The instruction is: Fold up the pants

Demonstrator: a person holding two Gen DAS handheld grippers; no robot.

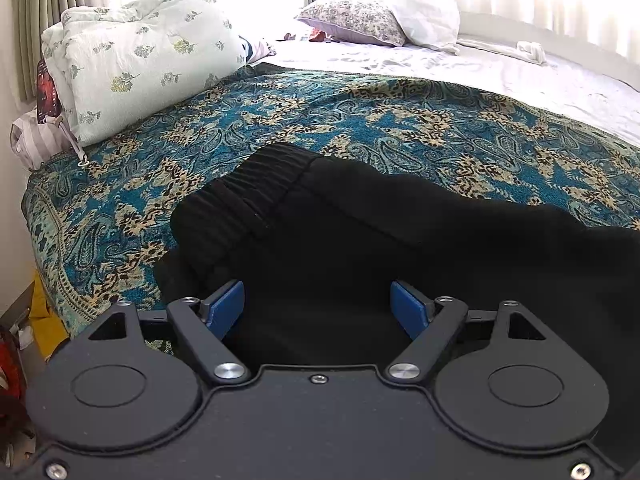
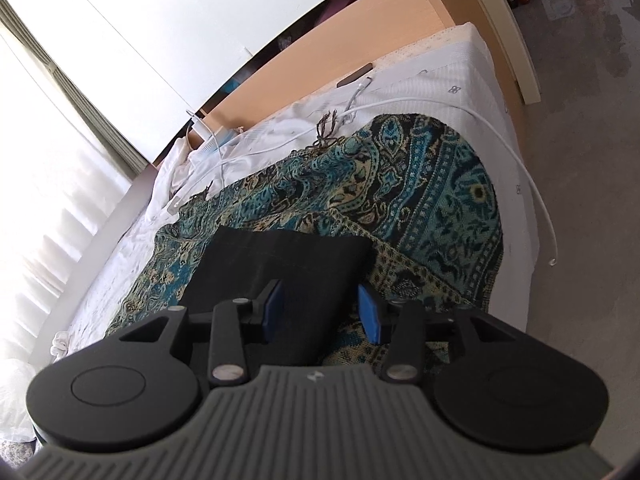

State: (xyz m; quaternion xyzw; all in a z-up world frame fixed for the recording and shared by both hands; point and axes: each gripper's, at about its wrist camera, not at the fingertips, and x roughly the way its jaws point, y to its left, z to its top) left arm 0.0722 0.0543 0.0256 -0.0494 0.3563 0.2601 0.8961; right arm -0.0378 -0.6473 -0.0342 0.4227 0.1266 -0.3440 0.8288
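Black pants (image 1: 360, 232) lie on a blue paisley throw (image 1: 280, 120) spread over the bed. Their elastic waistband (image 1: 248, 196) points to the upper left in the left wrist view. My left gripper (image 1: 318, 309) hovers over the waist end, jaws wide open, blue pads (image 1: 226, 308) clear of the cloth. In the right wrist view the flat leg end of the pants (image 2: 280, 264) reaches away from me over the throw (image 2: 420, 208). My right gripper (image 2: 320, 312) stands open above the leg's near right edge, with nothing pinched between its pads (image 2: 370, 316).
A folded floral quilt (image 1: 140, 64) and pillows (image 1: 360, 20) sit at the bed's far side. White sheet (image 2: 132, 240), a white cable (image 2: 532, 184) and the wooden bed frame (image 2: 360, 36) lie beyond the throw. Bare floor (image 2: 580, 120) is to the right.
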